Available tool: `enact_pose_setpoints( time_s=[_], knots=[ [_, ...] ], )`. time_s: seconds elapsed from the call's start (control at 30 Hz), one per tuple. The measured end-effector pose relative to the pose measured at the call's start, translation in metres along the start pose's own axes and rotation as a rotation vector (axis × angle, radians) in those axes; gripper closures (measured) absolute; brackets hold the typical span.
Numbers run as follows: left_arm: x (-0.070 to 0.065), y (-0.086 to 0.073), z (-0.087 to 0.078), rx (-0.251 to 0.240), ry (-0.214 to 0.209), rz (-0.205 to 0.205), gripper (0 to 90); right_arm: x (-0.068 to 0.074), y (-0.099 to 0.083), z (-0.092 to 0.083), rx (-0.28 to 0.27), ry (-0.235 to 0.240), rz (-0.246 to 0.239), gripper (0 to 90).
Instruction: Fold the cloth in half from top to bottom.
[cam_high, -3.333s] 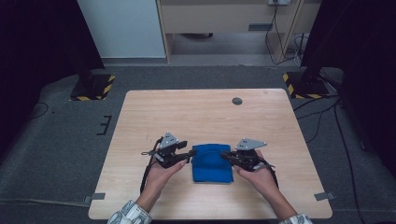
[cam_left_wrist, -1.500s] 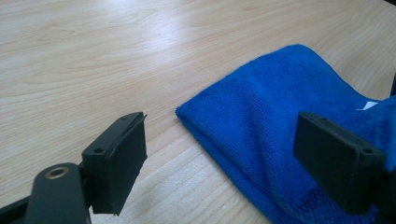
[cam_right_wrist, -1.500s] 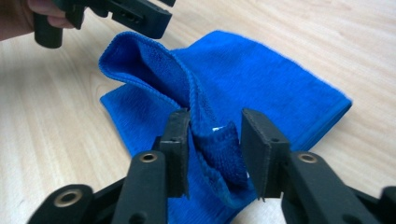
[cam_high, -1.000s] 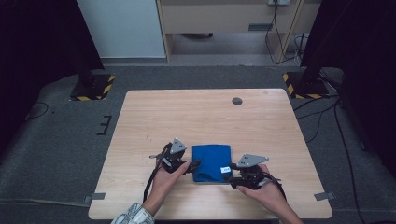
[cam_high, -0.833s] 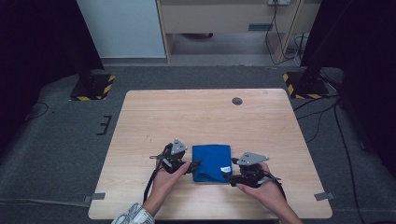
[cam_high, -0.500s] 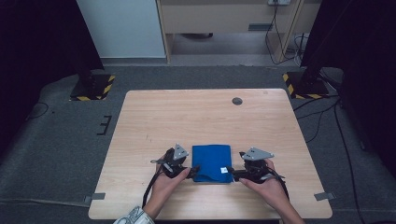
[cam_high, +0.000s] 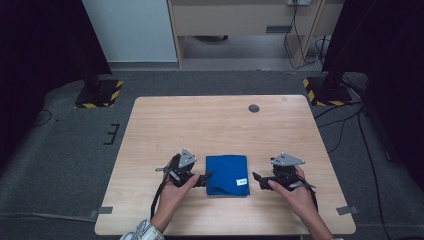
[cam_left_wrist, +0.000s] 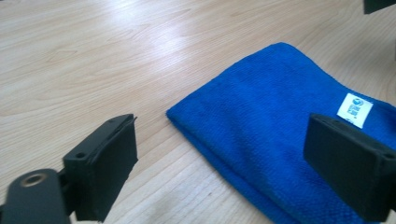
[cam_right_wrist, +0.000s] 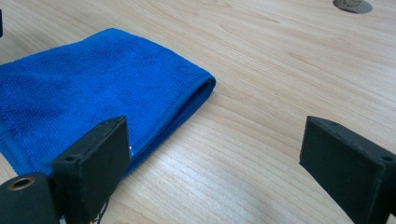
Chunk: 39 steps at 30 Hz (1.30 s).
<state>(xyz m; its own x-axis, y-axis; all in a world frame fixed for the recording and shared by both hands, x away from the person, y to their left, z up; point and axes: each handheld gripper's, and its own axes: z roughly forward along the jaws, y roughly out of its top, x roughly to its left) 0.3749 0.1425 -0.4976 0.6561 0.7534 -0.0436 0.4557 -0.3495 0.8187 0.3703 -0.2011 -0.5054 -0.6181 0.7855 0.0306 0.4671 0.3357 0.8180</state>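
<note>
Evidently the folded blue cloth (cam_high: 228, 174) lay flat near the table's (cam_high: 210, 120) front edge, between both grippers. Left gripper (cam_high: 205, 178) and right gripper (cam_high: 257, 178) had just been opening, jaws wide, nothing clamped. Withdrawing level would probably leave the fold undisturbed.

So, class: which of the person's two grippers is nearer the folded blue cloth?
Left. The left gripper sits right at the blue cloth's left edge, open; the right gripper is open a short way off its right edge.

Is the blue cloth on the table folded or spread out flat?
Folded. The blue cloth lies as a compact rectangle, and the right gripper view shows stacked layers along its rounded edge.
</note>
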Motion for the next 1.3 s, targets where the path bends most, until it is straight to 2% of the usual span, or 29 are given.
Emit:
enact_pose_setpoints(
  time_s=[0.13,0.27,0.37,0.5,0.63,0.87,1.0,1.3],
  knots=[
    [0.009,0.001,-0.003,-0.001,0.013,-0.020,7.0,-0.006,0.000,-0.006,-0.001,-0.004,0.004,7.9],
    [0.020,-0.001,-0.007,-0.001,0.032,-0.028,6.9,-0.015,-0.002,-0.010,-0.004,-0.008,0.031,7.9],
    [0.028,-0.002,-0.008,-0.001,0.038,-0.050,7.0,-0.020,-0.004,-0.011,0.002,-0.023,0.044,8.0],
    [0.033,-0.003,-0.009,0.006,0.051,-0.057,6.4,-0.024,-0.006,-0.013,0.006,-0.042,0.051,7.8],
    [0.036,-0.002,-0.009,0.008,0.066,-0.042,6.4,-0.027,-0.007,-0.013,0.011,-0.054,0.048,7.5],
    [0.040,-0.001,-0.013,0.004,0.077,-0.046,6.5,-0.035,-0.009,-0.015,0.011,-0.073,0.059,7.5],
    [0.043,-0.001,-0.014,0.010,0.085,-0.031,6.5,-0.038,-0.008,-0.017,0.011,-0.091,0.062,7.5],
    [0.057,-0.003,-0.017,0.016,0.112,-0.051,6.9,-0.044,-0.009,-0.015,0.018,-0.134,0.076,7.6]
  ],
)
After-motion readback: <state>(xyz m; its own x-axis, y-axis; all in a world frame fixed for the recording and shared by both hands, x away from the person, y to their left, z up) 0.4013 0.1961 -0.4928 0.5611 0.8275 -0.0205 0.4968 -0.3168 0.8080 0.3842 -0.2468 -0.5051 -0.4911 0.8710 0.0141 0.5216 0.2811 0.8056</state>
